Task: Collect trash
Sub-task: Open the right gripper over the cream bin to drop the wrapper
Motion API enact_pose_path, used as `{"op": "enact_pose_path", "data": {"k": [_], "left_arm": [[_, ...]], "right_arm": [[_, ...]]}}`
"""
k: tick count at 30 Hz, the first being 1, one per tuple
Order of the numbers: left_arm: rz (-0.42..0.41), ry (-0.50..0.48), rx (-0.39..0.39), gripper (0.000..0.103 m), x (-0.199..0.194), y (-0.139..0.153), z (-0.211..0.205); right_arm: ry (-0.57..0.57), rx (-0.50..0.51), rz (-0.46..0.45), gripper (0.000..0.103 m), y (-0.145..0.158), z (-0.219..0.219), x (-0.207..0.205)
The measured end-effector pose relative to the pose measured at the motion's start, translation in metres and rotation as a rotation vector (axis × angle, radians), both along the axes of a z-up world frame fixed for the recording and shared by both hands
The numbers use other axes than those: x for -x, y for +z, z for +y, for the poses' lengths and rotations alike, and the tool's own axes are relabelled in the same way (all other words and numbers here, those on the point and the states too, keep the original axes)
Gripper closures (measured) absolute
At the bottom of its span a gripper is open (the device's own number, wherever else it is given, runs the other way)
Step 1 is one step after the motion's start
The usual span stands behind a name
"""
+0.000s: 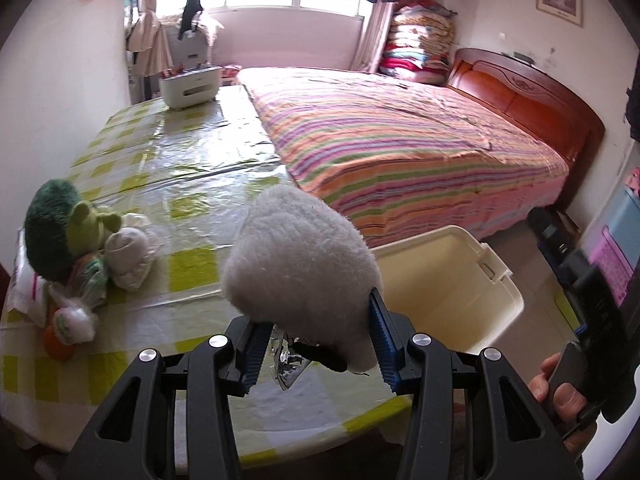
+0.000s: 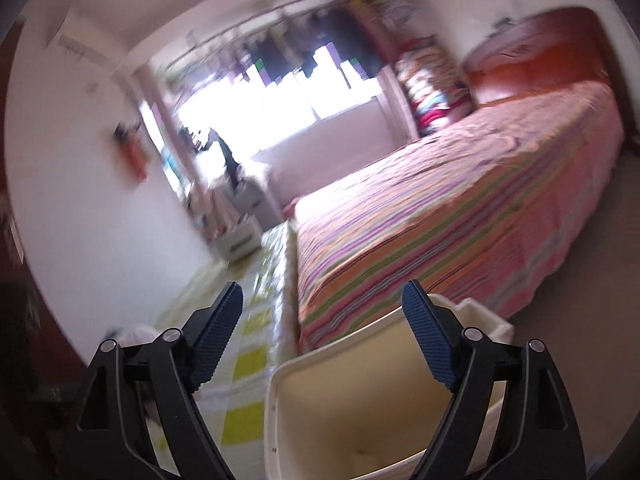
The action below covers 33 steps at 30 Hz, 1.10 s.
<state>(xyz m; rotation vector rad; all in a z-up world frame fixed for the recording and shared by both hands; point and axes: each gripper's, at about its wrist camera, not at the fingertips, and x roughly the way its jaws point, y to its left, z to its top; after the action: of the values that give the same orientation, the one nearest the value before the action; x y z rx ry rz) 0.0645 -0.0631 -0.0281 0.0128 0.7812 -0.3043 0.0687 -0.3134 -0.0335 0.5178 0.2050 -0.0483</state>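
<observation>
Beside the striped bed (image 1: 420,148) stands your tabletop (image 1: 192,200). Your left claw (image 1: 316,340) grips a fluffy white toy (image 1: 300,272) near the cream bin (image 1: 448,280). Your right claw (image 2: 322,344) gapes empty above that bin.

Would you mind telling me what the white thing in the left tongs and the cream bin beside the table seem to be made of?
White thing: apparently plush fabric, with a fuzzy, matte nap. Cream bin: likely moulded plastic, with smooth walls and a slight sheen.
</observation>
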Motion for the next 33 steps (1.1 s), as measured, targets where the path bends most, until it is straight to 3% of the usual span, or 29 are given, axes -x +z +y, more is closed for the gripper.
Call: {"op": "enact_pose_path", "data": {"k": [9,21,25,33], "left_arm": [[0.025,-0.147,-0.030,0.056,-0.003,-0.004,-0.051],[0.022,-0.235,-0.132,0.049,-0.007,-0.016,-0.099],[0.003,-0.246,-0.155,0.031,-0.006,-0.015,-0.106],[-0.021,-0.212,-0.161,0.029,0.002,-0.006,-0.093]], "right_arm": [[-0.089,-0.202,0.017,0.019,-0.023,-0.038,0.006],[-0.098,-0.248,-0.002,0.019,-0.028,-0.046,0.012],[-0.095,-0.249,-0.005,0.019,-0.028,-0.044,0.014],[-0.067,-0.248,-0.010,0.019,-0.025,-0.039,0.011]]}}
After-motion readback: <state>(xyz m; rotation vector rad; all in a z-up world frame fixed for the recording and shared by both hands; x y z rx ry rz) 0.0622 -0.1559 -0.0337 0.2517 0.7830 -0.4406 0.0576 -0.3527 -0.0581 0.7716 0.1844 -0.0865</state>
